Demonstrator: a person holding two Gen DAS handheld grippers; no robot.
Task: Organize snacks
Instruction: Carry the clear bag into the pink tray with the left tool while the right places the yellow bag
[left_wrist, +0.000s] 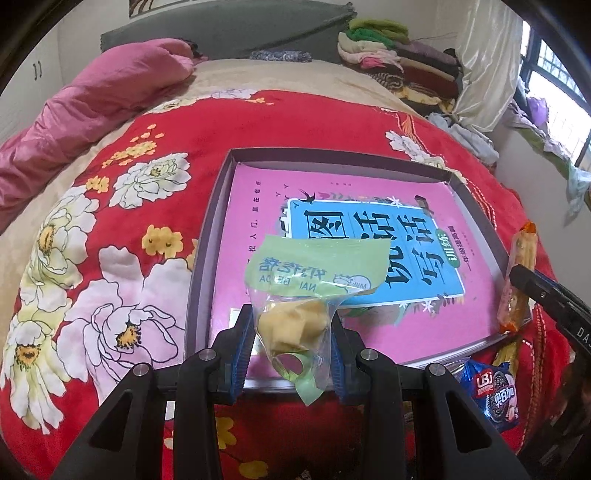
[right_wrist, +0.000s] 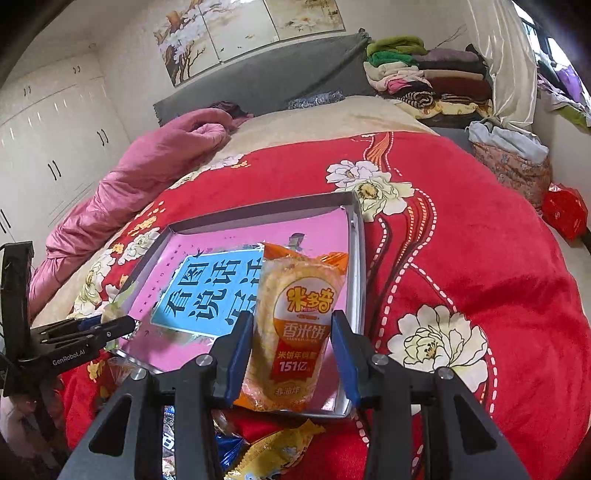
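My left gripper (left_wrist: 291, 332) is shut on a clear snack bag with a green label (left_wrist: 295, 317) holding yellow pieces. It hangs over the near part of a shallow grey box (left_wrist: 207, 236) that has a pink and blue book (left_wrist: 369, 243) lying in it. My right gripper (right_wrist: 293, 328) is shut on an orange rice cracker pack (right_wrist: 295, 321), held above the box's (right_wrist: 356, 236) near right corner. From the left wrist view, that same pack (left_wrist: 517, 280) and the right gripper's black finger show at the box's right edge. The left gripper (right_wrist: 110, 325) shows at the left of the right wrist view.
The box rests on a red flowered blanket (left_wrist: 110, 206) over a bed. A blue cookie packet (left_wrist: 495, 395) lies near the box's front right corner, with more wrappers (right_wrist: 273, 450) on the blanket below. A pink quilt (left_wrist: 92, 107) and folded clothes (left_wrist: 388, 51) lie farther back.
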